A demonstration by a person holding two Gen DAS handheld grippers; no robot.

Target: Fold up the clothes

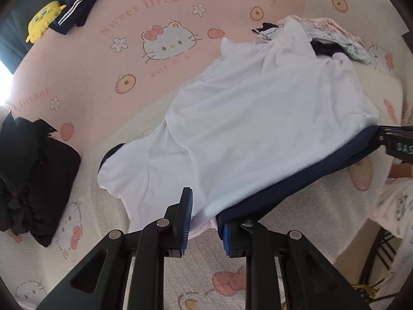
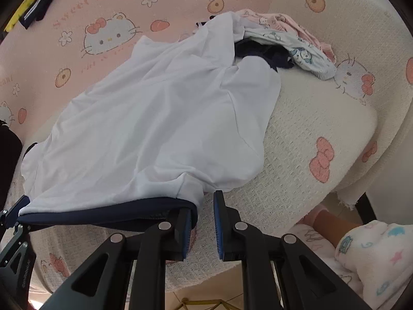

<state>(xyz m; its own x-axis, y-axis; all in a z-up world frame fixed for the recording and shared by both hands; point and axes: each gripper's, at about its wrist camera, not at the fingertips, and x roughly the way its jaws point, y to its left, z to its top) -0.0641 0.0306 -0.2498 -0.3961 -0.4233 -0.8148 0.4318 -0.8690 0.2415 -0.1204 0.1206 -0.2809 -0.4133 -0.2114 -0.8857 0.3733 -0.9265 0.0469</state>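
Item: white shirt (image 1: 253, 118) with navy hem band (image 1: 296, 183), lying spread across the cartoon-cat bed cover (image 1: 108, 59), its hem toward the bed's near edge and its upper part running back against the heap of mixed clothes (image 1: 335, 38). Left gripper (image 1: 206, 222) stood at one end of the hem, jaws parted, white cloth and the navy band lying in or just past the gap — whether the pads touched cloth could not be told. Right gripper (image 2: 205, 222) stood at the other hem corner, jaws likewise parted, the corner draped over its left finger rather than pinched. The paired stations at the two hem corners suited holding the shirt's width taut; judged so, not seen. Shirt body was rumpled, not squared. Also noted: black garments (image 1: 33, 178) piled at the left — a dark striped garment (image 1: 77, 7) and yellow plush toy (image 1: 42, 20) at the far corner. The scene fits either taking up the hem or just letting it go.
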